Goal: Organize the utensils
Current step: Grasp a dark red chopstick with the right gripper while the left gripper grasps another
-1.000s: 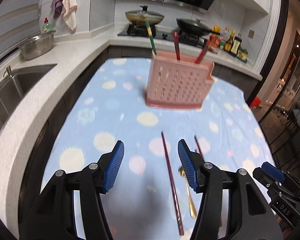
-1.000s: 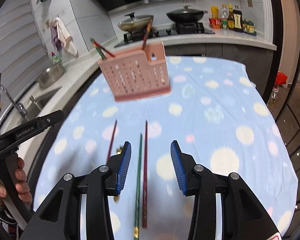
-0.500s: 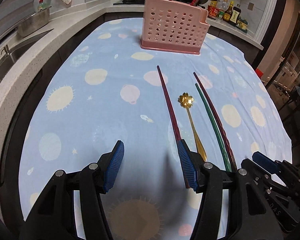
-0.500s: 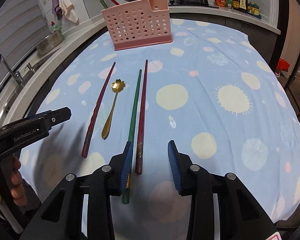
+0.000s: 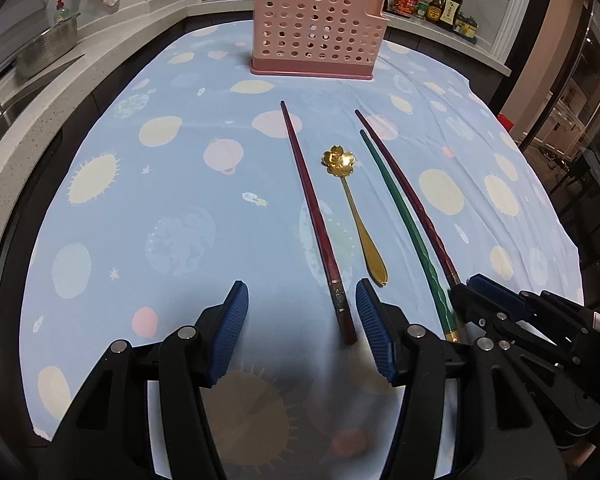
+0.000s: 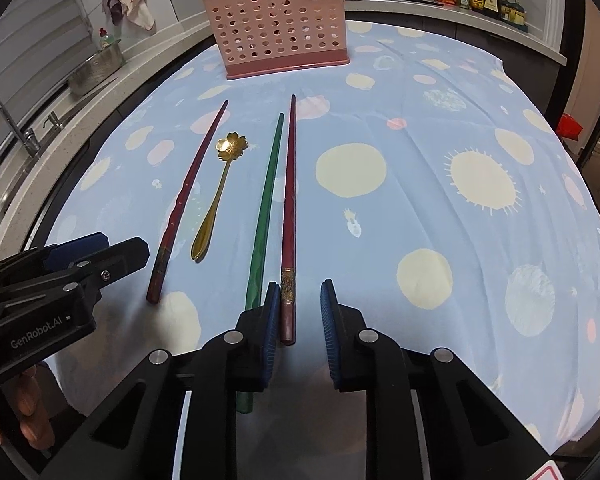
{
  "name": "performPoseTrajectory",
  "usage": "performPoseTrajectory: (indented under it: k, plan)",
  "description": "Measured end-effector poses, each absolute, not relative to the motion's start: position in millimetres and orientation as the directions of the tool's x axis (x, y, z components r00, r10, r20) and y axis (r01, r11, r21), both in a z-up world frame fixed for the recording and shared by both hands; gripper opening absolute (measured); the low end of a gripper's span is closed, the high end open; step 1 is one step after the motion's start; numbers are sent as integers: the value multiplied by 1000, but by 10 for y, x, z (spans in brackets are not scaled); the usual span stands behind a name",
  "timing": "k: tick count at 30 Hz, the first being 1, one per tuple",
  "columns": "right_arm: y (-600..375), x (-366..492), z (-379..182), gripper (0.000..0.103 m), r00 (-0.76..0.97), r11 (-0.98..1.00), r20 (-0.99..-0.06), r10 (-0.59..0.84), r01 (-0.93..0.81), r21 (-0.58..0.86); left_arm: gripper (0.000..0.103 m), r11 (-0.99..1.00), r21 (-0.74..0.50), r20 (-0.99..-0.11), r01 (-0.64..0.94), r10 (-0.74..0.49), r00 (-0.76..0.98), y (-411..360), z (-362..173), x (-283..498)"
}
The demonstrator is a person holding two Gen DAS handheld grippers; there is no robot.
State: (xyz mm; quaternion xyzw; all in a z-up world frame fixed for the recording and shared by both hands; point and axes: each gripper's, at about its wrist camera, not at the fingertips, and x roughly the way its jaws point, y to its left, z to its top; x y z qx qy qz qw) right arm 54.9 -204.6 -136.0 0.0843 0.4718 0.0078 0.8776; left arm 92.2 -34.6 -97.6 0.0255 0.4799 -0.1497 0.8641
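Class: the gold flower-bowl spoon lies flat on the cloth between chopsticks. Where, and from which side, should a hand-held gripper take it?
Probably grip the gold spoon at its slim mid-handle, coming from above with the fingers closing across the handle. It lies flat, and the red chopstick and the green chopstick lie apart from it there, leaving room for the fingers.

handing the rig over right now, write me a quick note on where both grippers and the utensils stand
Left gripper: open, low over the cloth, the near end of the left red chopstick between its jaws, not pinched.
Right gripper: jaws closing around the end of the right red chopstick; the far pad is still clear of it.
The gold spoon and green chopstick lie flat between the two red ones.
Done: a few chopsticks already stand in the pink holder.
Left: all four pieces on the cloth go into the holder.
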Motion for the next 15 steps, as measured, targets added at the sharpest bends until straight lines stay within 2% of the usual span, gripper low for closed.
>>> performPoseTrajectory:
  k: [11,15]
  plan:
    - [-2089,546,-1368,10,556,984,-826,90,81,161,53,945,-97,-854,311,-239,461,-471,-1121,941]
    - [-2086,541,-1368,9,555,983,-827,91,84,165,48,948,-89,-852,305,-231,470,-458,-1120,938]
